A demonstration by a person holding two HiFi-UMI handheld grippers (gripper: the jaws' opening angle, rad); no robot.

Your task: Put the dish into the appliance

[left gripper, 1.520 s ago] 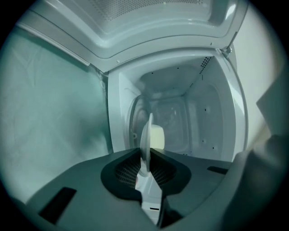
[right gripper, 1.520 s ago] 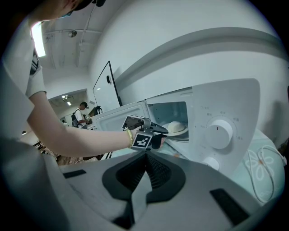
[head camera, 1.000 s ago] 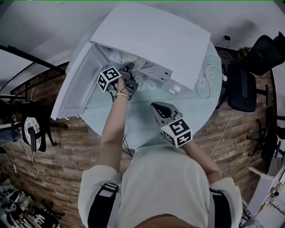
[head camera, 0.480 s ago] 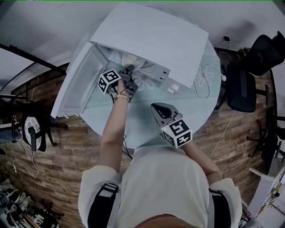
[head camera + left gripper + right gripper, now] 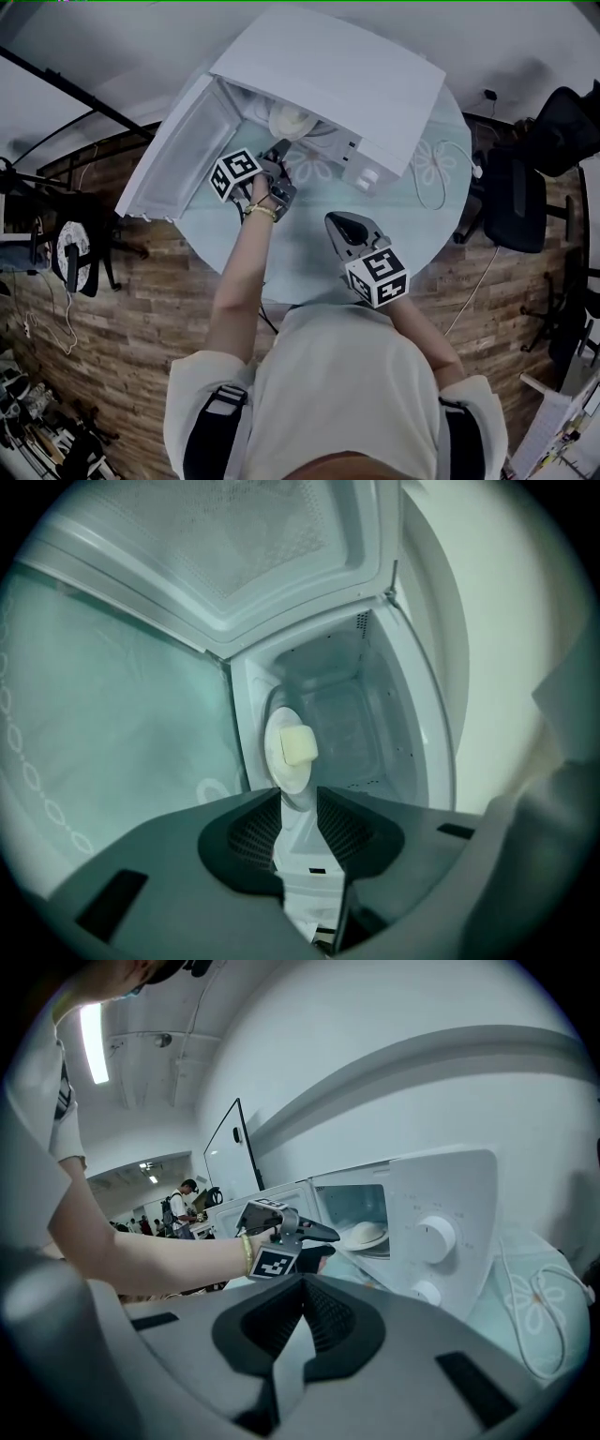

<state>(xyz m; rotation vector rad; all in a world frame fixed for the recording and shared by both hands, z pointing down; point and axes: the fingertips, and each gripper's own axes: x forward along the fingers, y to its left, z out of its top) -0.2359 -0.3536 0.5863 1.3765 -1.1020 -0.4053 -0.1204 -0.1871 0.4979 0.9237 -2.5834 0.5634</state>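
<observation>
A white microwave [image 5: 328, 75] stands on the round table with its door [image 5: 183, 150] swung wide to the left. Inside the cavity lies the pale dish [image 5: 291, 122], which carries a cream block [image 5: 298, 745]. My left gripper [image 5: 281, 150] hovers just outside the opening and points at the dish [image 5: 289, 752]. Its jaws are apart and closing, with nothing between them. My right gripper [image 5: 336, 222] rests over the table in front of the person, jaws together and empty. The right gripper view shows the dish [image 5: 363, 1235] in the cavity and the left gripper [image 5: 323, 1232] before it.
A pale green cloth with a flower print [image 5: 309, 253] covers the table. A white cable [image 5: 431, 187] loops to the right of the microwave. Two knobs [image 5: 436, 1237] sit on its front panel. Black chairs [image 5: 511, 187] stand at the right on the wood floor.
The left gripper has drawn back out of the microwave opening without the dish, which now lies alone in the cavity. The right gripper has barely moved.
</observation>
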